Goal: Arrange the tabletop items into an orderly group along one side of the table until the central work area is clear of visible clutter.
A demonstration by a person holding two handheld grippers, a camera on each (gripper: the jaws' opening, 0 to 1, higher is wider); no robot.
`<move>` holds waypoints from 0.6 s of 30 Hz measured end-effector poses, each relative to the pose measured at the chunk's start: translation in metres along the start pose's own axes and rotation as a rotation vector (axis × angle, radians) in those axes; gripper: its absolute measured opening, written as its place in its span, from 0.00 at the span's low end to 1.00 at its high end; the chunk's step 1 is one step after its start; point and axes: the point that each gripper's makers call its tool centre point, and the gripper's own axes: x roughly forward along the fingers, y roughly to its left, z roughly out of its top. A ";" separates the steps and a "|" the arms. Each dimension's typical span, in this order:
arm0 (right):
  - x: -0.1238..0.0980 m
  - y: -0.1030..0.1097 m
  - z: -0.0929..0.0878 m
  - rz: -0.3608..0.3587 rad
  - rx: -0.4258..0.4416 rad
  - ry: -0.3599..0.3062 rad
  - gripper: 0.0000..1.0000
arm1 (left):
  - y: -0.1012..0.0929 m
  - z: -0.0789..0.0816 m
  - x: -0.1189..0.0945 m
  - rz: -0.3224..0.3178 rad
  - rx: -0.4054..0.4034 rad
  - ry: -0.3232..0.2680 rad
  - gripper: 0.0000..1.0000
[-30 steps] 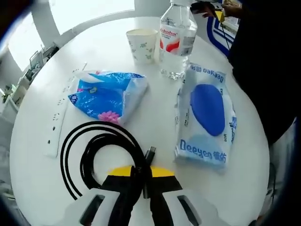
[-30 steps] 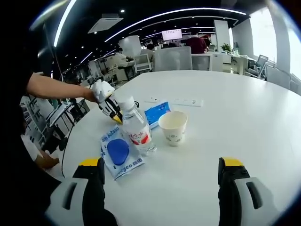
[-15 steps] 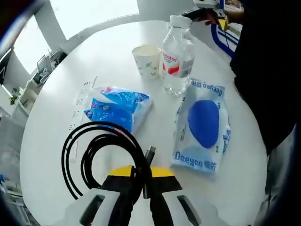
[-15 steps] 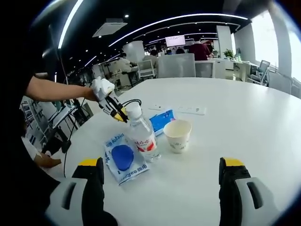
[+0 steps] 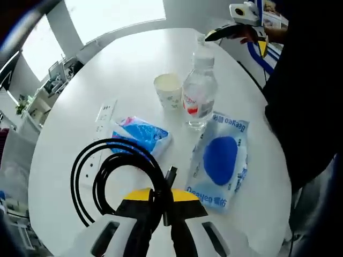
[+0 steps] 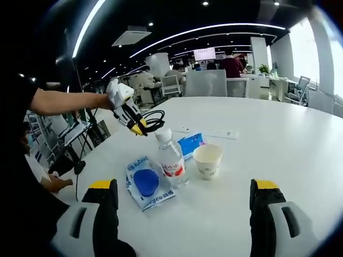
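The left gripper (image 5: 161,206) is clamping a coiled cable (image 5: 115,171), holding it above the table (image 5: 134,59); the bottle (image 5: 199,91), cup (image 5: 168,91) and packs lie ahead. The right gripper (image 6: 182,214) is hanging open, well apart.

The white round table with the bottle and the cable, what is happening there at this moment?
A person is tidying the table with two hand-held grippers. The left gripper is shut on a coiled black cable and holds it in the air above the table. The right gripper is open and holds nothing. On the table lie a water bottle, a paper cup, a wipes pack, a blue tissue pack and a power strip.
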 end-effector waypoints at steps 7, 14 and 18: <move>-0.008 0.002 -0.001 -0.001 -0.002 -0.013 0.99 | -0.009 0.024 -0.018 0.000 0.003 0.010 0.08; -0.014 0.002 0.001 0.003 -0.009 -0.028 0.99 | -0.026 0.056 -0.038 -0.011 0.035 0.016 0.08; -0.018 0.003 0.002 0.005 -0.005 -0.038 0.99 | -0.039 0.079 -0.048 -0.020 0.066 0.009 0.08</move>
